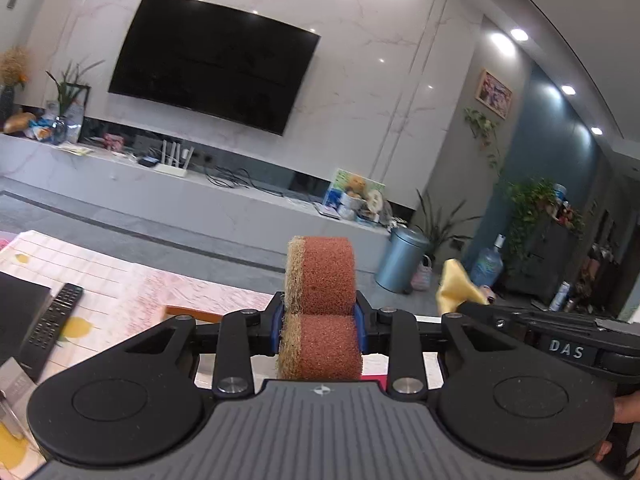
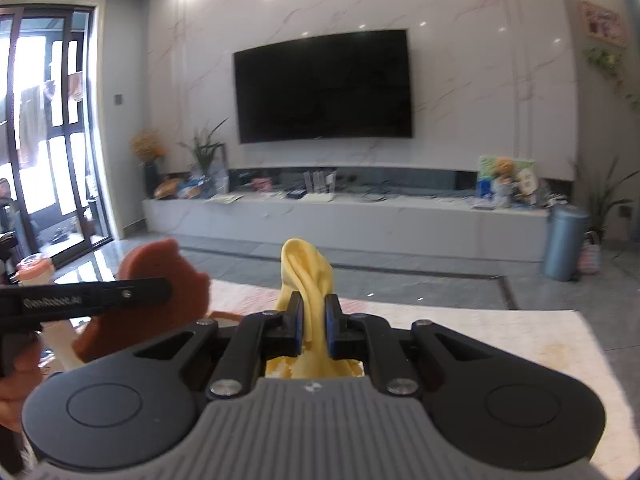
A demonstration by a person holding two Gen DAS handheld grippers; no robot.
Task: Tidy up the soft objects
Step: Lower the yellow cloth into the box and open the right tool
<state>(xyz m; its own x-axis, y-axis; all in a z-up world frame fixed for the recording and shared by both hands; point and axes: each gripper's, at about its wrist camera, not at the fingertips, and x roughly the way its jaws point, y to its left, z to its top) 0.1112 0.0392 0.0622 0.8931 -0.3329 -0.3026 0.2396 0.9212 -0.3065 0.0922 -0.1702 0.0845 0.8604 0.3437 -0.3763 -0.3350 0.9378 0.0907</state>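
Overhead, both grippers are held up above the table [image 1: 132, 292], facing a wall-mounted TV [image 1: 212, 62].

Left gripper [image 1: 320, 316]: fingers part-way closed, clamped on a sponge [image 1: 320, 276]. Blue pads press into its two sides and pinch it at the waist, so it bulges above and below the grip. Sponge is rust-brown with a coarse tan scouring layer along its left edge. It stands upright between the fingers, clear of the table. In the right wrist view the same sponge [image 2: 160, 268] shows at the left, partly behind the left gripper's black finger [image 2: 120, 292].

Right gripper [image 2: 312, 320]: fingers nearly together, pinching a yellow cloth [image 2: 306, 276]. Cloth is bunched into a twist, rising above the fingertips and spilling out below them toward the gripper body. From the left wrist view the cloth [image 1: 456, 284] is seen at the right, sticking up from the right gripper's tip.

Table carries a pale pink patterned cover. A remote [image 1: 52, 324] lies near its left end beside a black box [image 1: 18, 312]. A blue-grey bin [image 1: 402, 260] stands on the floor at the end of the TV bench [image 1: 200, 196]. A person's hand [image 2: 16, 380] shows at the left edge of the right wrist view.
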